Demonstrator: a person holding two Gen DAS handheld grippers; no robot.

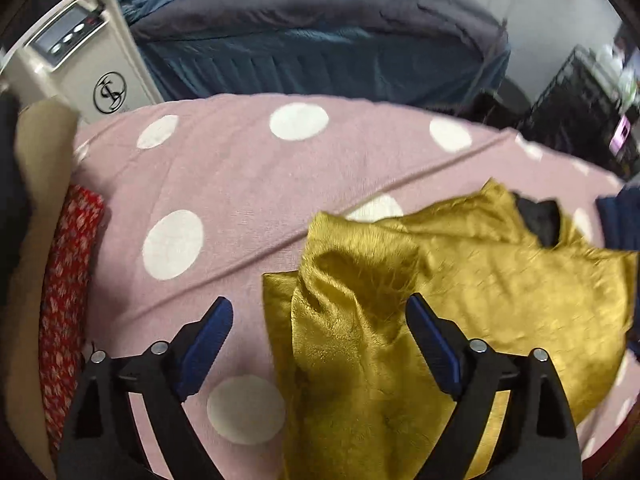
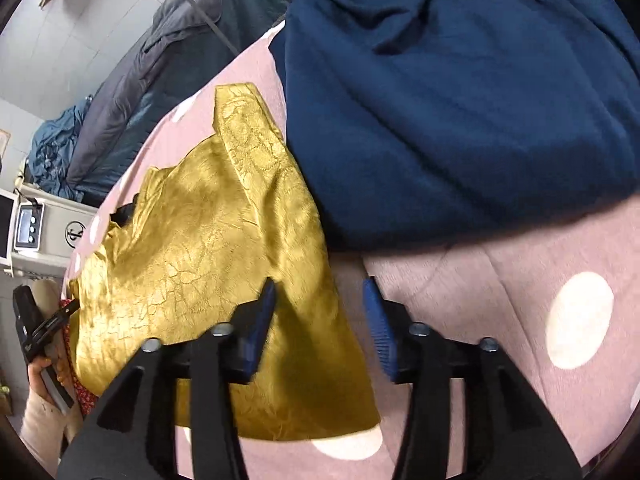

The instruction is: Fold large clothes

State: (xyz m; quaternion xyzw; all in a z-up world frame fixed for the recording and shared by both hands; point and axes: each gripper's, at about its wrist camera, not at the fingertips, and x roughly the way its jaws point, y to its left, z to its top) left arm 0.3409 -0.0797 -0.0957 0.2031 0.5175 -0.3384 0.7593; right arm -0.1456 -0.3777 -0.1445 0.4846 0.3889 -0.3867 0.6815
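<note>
A shiny mustard-yellow garment (image 1: 460,292) lies crumpled on a pink blanket with white dots (image 1: 224,184); it also shows in the right wrist view (image 2: 200,248). My left gripper (image 1: 320,312) is open and empty, its jaws wide apart above a raised fold of the garment. My right gripper (image 2: 320,292) is open and empty, hovering over the garment's right edge, with its right finger (image 2: 380,332) over the blanket (image 2: 500,300). The left gripper (image 2: 44,324) shows at the far left of the right wrist view.
A dark blue garment (image 2: 460,100) is heaped beside the yellow one. A red patterned cloth (image 1: 64,320) lies at the blanket's left edge. A white appliance with a display (image 1: 76,60) stands behind. A grey and blue duvet (image 1: 320,40) lies on a bed beyond.
</note>
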